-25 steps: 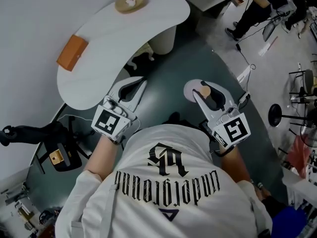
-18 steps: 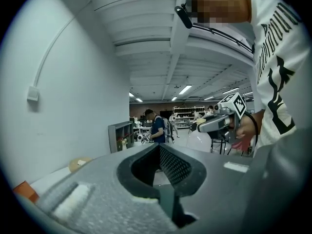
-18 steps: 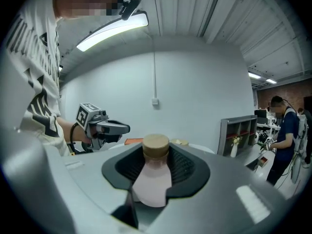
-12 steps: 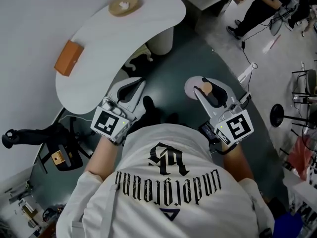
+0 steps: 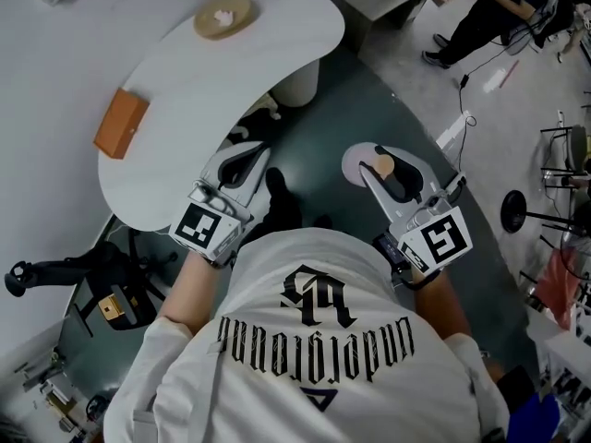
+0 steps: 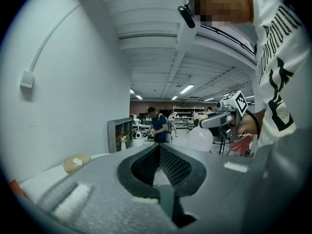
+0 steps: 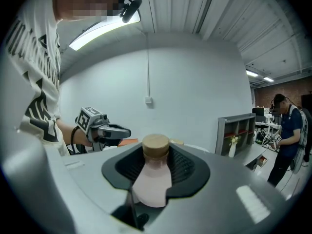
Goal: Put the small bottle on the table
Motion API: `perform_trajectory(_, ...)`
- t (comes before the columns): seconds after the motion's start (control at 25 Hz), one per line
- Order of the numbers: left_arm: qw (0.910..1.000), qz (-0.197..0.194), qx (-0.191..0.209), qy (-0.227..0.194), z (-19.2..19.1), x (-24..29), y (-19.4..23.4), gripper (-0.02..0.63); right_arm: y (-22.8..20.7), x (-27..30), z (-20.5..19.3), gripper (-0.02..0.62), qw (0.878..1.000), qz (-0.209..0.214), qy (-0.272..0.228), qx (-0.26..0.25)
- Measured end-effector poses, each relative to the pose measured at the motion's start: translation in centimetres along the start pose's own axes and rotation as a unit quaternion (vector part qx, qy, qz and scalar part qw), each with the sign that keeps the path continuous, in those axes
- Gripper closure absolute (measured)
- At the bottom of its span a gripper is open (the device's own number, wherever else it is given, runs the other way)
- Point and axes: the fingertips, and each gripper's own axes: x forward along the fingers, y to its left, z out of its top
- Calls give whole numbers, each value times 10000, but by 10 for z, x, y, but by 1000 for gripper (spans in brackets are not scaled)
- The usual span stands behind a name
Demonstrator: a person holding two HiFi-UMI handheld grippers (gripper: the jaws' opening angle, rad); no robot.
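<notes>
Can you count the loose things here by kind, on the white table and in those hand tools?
Small bottle, held in the right gripper: 1
Orange block, on the table: 1
Round tan disc, on the table: 1
Total: 3

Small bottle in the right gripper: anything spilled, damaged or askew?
Nothing stands out. The small bottle sits clamped between the jaws of the right gripper, its cork cap on, with no spill or crack visible.

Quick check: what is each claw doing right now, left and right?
Left claw: closed, nothing between its jaws.
Right claw: closed on the small bottle.
</notes>
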Motion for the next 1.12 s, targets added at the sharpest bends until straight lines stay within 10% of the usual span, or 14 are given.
perform_trajectory(1.12,9996,-93,-54,-277,12,-12,243,600,-20,246,67,460,9996,-51,53,-258)
